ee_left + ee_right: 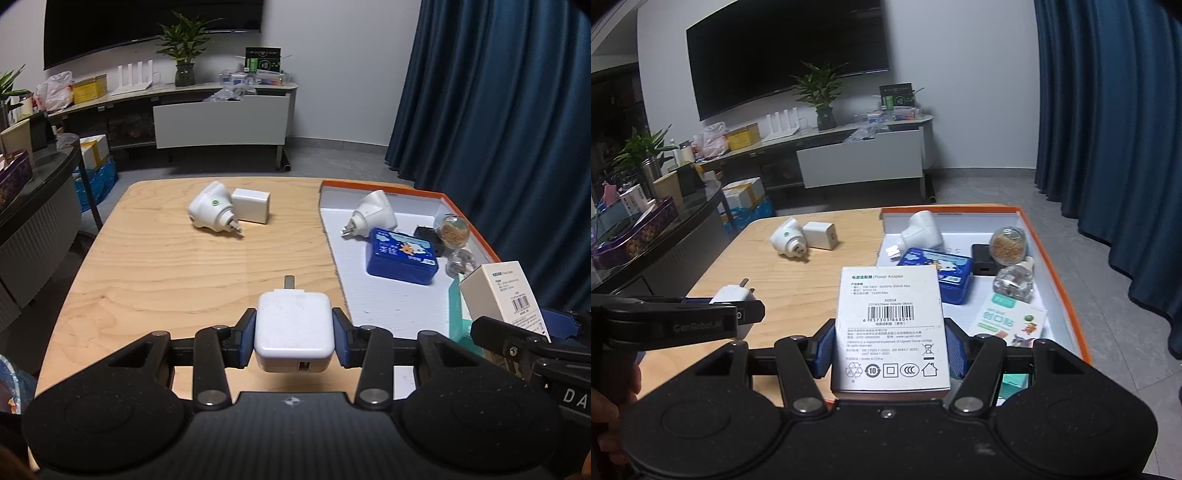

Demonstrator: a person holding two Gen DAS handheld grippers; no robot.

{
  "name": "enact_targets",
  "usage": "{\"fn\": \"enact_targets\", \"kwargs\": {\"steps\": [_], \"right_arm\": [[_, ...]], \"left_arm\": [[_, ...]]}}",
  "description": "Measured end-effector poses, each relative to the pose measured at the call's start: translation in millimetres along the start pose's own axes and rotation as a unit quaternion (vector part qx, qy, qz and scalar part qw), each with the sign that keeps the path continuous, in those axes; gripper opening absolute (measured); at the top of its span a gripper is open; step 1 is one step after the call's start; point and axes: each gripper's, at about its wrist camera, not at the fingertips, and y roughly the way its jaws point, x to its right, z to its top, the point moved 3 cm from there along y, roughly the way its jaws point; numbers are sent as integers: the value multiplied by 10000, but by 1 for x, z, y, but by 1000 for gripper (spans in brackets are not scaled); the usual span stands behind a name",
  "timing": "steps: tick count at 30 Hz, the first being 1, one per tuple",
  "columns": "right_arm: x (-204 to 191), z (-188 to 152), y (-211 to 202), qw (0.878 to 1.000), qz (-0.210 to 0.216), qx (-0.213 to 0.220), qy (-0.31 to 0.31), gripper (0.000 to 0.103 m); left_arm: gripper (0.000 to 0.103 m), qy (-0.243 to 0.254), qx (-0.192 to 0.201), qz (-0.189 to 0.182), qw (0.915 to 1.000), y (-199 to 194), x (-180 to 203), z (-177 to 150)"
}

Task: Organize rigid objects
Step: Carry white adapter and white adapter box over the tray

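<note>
Over on the far left of the wooden table, a white round plug adapter lay on its side, touching a small white cube charger. My left gripper was clamped on a white USB charger, blue pads pressing both sides, prongs pointing away from me, held just above the bare wood near the tray's edge. To the right sat the orange-rimmed tray with another white plug adapter, a blue tin, a black block and two glass bulbs. My right gripper had a firm grip on a white power adapter box, label side up, over the tray's near-left corner.
</note>
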Motion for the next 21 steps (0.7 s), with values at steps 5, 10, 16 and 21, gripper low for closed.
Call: {"fn": "enact_targets", "kwargs": {"steps": [5, 10, 16, 21], "right_arm": [[13, 3, -4, 9998, -148, 71, 95, 71], [26, 4, -7, 9993, -283, 118, 193, 71], [36, 4, -11, 9987, -381, 171, 280, 71], [42, 7, -13, 9982, -448, 216, 339, 71]], "left_arm": [[42, 78, 18, -94, 9999, 0, 10, 2], [42, 152, 37, -197, 9997, 1, 20, 4], [42, 203, 48, -310, 9993, 4, 33, 9], [42, 282, 78, -403, 9988, 5, 46, 12]]}}
